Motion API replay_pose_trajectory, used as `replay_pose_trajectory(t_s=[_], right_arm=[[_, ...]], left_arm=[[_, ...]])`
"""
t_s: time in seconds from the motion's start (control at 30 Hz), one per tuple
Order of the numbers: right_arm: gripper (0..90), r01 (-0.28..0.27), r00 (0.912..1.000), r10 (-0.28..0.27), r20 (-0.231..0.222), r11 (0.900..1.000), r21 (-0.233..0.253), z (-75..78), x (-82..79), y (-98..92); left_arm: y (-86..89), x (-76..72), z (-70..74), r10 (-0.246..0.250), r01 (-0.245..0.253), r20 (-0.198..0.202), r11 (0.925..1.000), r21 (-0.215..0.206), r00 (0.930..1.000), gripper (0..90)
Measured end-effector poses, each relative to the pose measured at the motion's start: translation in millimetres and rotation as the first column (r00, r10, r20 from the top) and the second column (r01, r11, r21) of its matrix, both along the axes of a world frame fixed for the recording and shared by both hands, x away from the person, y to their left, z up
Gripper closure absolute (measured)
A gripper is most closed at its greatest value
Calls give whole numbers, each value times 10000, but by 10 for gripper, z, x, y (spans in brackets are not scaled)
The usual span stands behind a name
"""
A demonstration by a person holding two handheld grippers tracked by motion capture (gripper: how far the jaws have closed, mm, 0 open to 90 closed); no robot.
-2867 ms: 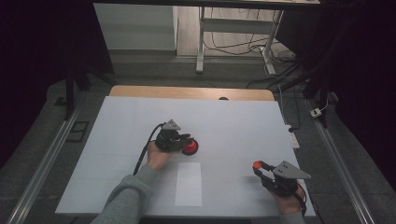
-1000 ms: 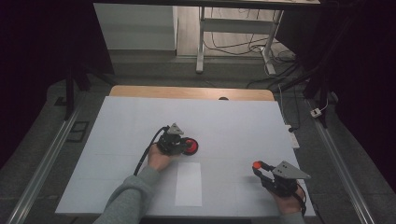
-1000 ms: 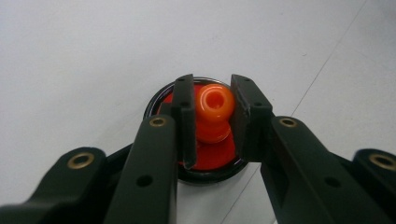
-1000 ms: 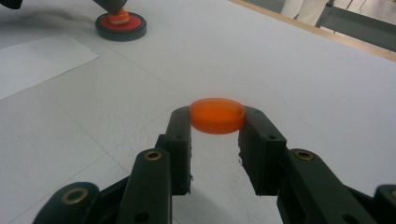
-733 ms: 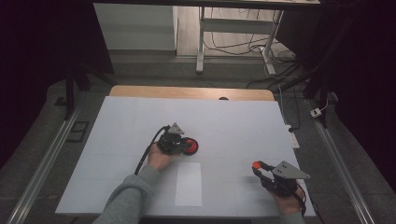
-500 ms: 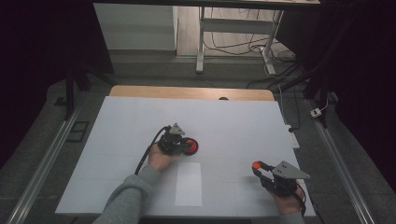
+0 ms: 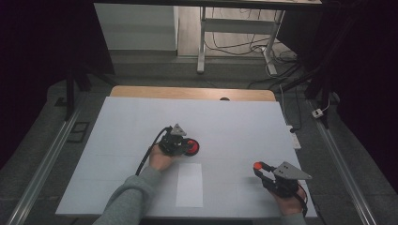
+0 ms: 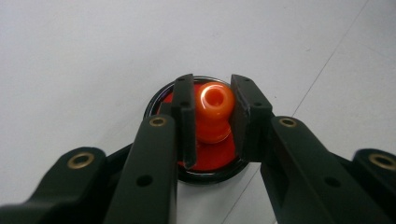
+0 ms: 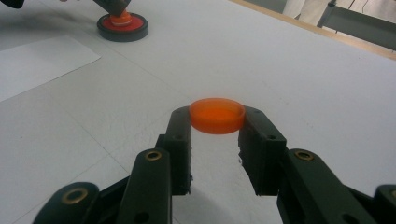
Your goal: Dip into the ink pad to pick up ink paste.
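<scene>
A round black dish with a red inside (image 7: 191, 147) (image 8: 205, 161) (image 9: 123, 28) rests near the middle of the white table. An orange knob-shaped piece (image 8: 214, 112) stands in it, and my left gripper (image 7: 180, 145) (image 8: 211, 116) is shut on that knob from both sides. At the front right, my right gripper (image 7: 259, 169) (image 9: 217, 126) is shut on a flat orange disc (image 7: 257, 165) (image 9: 217, 115), gripped by its rim at the fingertips, just above the table.
A white paper sheet (image 7: 189, 184) (image 9: 32, 60) lies flat between the two hands near the front edge. The white tabletop (image 7: 234, 126) has a wooden strip along its far edge. Metal rails run along both sides of the table.
</scene>
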State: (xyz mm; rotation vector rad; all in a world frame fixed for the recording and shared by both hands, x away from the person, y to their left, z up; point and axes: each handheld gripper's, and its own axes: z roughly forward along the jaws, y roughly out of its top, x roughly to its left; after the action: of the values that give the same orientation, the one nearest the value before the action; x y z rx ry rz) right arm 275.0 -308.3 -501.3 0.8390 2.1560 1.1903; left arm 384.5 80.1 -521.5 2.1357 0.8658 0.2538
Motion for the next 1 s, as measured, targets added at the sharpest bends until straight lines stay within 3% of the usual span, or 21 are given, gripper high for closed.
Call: replay_pose_trajectory(t_s=[0.07, 0.13, 0.2, 0.27, 0.5, 0.67, 1.0], right_arm=[[645, -20, 10000, 20, -8, 10000, 48, 0, 1, -3], [645, -13, 10000, 13, -2, 10000, 78, 3, 1, -6], [645, 36, 10000, -36, 9, 10000, 52, 4, 0, -13], [645, 13, 10000, -13, -7, 10000, 92, 2, 4, -17], [645, -27, 10000, 27, 34, 10000, 55, 9, -1, 0], [645, -10, 10000, 10, 8, 9999, 102, 7, -1, -6], [645, -21, 10000, 21, 17, 10000, 60, 5, 3, -11]], left_arm=[[22, 26, 6, -38, 35, -174, 9999, -159, 9998, 725], [86, 51, 15, 106, -137, -382, 9965, -825, 9992, 724], [157, 55, 75, 312, -349, -281, 9892, -1424, 9991, 724], [190, 46, 155, 319, -331, -102, 9879, -1514, 9994, 724], [165, 9, 330, 34, 9, 363, 9929, -1186, 9993, 724], [112, 27, 264, -113, 132, 263, 9972, -738, 9996, 724], [57, 80, 176, -40, 43, 105, 9997, -259, 9999, 724]])
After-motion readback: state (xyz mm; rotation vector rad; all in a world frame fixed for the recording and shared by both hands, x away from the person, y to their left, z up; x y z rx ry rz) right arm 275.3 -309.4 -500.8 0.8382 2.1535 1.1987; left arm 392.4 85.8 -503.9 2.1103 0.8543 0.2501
